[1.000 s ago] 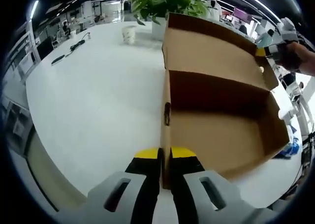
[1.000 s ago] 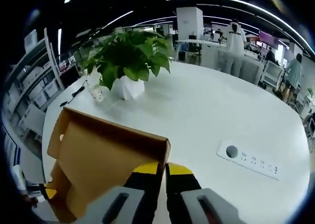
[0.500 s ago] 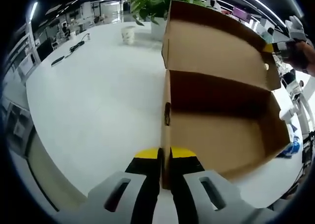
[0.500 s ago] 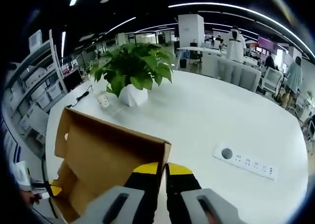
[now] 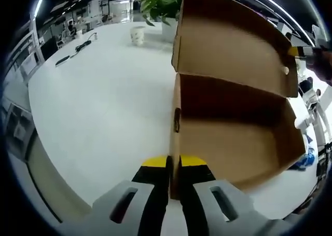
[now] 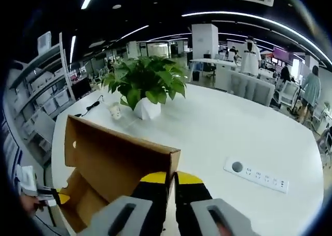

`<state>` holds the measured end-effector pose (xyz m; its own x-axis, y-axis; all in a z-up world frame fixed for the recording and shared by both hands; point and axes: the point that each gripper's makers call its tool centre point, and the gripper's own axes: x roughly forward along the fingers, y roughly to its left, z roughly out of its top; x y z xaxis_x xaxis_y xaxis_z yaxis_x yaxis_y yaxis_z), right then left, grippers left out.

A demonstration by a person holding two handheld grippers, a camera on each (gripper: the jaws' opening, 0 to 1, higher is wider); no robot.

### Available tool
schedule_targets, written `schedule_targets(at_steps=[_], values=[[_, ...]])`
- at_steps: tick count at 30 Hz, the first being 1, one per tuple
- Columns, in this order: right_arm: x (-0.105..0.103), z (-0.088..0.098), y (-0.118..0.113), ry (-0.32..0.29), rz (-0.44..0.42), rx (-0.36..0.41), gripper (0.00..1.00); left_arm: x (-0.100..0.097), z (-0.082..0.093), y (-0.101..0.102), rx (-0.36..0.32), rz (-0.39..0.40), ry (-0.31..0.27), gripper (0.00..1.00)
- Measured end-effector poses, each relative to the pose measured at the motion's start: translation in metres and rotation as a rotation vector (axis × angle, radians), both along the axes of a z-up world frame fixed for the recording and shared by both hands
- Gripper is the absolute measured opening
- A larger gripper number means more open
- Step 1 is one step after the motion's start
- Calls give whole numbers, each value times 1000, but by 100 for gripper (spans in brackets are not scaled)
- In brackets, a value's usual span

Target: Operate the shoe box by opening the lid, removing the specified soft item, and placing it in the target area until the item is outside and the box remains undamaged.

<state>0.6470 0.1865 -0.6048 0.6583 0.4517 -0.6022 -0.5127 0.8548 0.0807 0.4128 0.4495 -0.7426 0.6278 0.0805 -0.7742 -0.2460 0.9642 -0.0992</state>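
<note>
Lid-opening step: left gripper [image 5: 174, 166] clamped on the shoe box [image 5: 233, 142] wall at lower centre, right gripper [image 6: 171, 179] pinching the raised lid [image 6: 119, 158]; next, release the lid and reach inside.

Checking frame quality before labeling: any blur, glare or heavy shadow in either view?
Left gripper view: the raised lid is slightly motion-blurred, the box interior sits in shadow under it, and the white table reads bright but not blown out. Right gripper view: sharp overall, ceiling light strips glare a little, and fisheye bends the table edge.
</note>
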Motion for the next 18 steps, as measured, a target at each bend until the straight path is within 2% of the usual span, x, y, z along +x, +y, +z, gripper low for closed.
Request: schedule_targets(at_steps=[12,18], values=[[-21,7,-7,-55,30,-13,0,1,0,0,-15,25,2,5],[-33,16,-7,-119,76,-21,0,0,0,-1,-38,48,-2,5]])
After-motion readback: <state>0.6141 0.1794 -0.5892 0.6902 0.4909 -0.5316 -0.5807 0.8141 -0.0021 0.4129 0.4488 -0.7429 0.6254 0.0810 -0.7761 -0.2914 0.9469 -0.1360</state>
